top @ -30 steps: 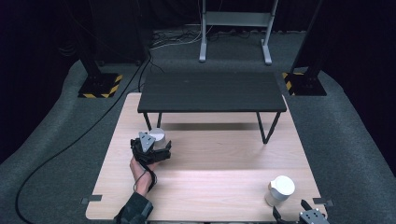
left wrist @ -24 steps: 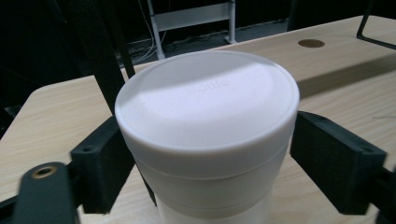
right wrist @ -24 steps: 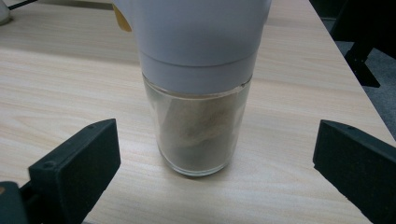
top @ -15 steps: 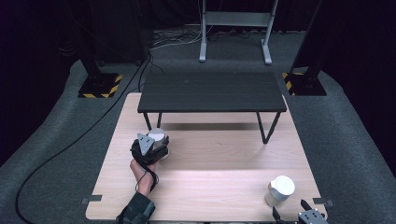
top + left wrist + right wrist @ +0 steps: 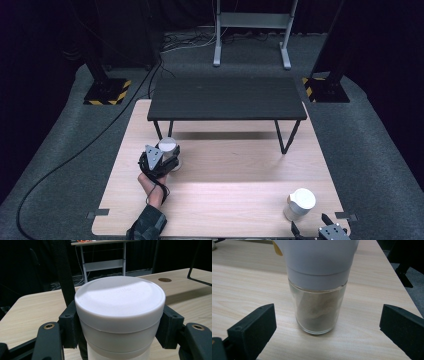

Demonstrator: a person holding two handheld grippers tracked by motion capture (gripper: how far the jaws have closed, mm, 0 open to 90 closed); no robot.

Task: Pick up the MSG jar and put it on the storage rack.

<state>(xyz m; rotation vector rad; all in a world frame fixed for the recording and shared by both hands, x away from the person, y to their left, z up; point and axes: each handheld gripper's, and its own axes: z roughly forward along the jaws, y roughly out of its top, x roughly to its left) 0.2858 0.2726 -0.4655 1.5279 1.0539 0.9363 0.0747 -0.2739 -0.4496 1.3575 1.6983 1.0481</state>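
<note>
- Left gripper (image 5: 167, 161): your jaws had just been closing and were clamped on the white-lidded jar (image 5: 120, 315), the pads pressing its sides just under the lid's rim.
- That jar stood at the left of the tabletop (image 5: 235, 200), just in front of the small black table (image 5: 227, 97).
- Right gripper (image 5: 327, 231): your jaws stood wide, one on either side of the second jar (image 5: 319, 290), touching nothing.
- Second jar: white cap, clear glass body holding brownish powder, upright near the tabletop's right front corner.
- Hazard, left: the grip sat high, near the lid. If the lid was loose, a lift could have pulled it off or let the body sag.
- Hazard, left: smooth plastic walls; a fast tilt could have let the jar slide through the pads.
- Hazard, right: the jar stood close to the edge; an off-centre close could have nudged it over and off the tabletop.
</note>
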